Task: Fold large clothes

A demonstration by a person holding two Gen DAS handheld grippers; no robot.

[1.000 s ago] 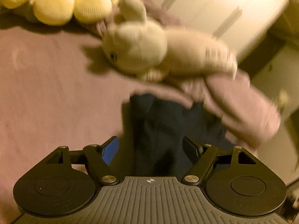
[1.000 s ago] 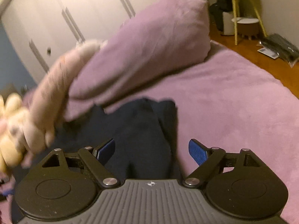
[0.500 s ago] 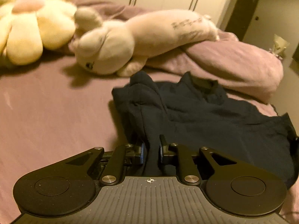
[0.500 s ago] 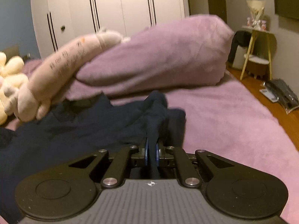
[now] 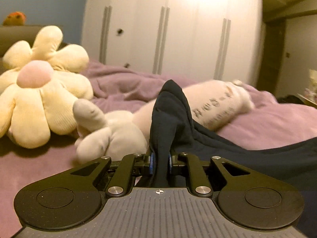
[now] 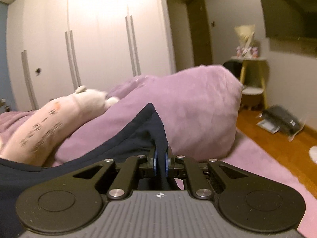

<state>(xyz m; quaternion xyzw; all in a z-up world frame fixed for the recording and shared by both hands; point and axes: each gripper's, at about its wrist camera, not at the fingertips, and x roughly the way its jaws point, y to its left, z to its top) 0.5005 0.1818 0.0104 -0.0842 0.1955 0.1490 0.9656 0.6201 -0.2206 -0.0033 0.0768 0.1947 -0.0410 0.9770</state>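
Presently we list, from left to right in the left wrist view: one yellow flower cushion [image 5: 37, 99] with a pink centre, lying on the purple bed cover [image 5: 35, 164]; one pale plush rabbit [image 5: 111, 136], stretched along the bed with printed lettering on its body; one dark navy garment [image 5: 168, 115], a bunched corner of it rising in a peak from the left gripper [image 5: 160, 162], whose blue pads are clamped on the cloth. The rest of the garment trails off to the right across the bed, touching the rabbit. In the right wrist view we record the same rabbit at the left, the garment's other raised corner [image 6: 146, 127], the right gripper [image 6: 160, 163] closed tight on that corner, then a large purple pillow [image 6: 198, 107] just behind it. Handling, as we judge it: the garment is soft, limp and light, with no stiffness of its own; it will sag between two holds and drape wherever it is let down, so we would take it at corners or along a hem or seam, where the doubled cloth gives the pads more to bite. Only the left view shows the cushion and the rabbit's head; only the right view shows the wooden floor [image 6: 277, 144], a yellow-legged side table [image 6: 251, 79], a dark screen [image 6: 291, 13] on the wall and the pillow's full bulk.
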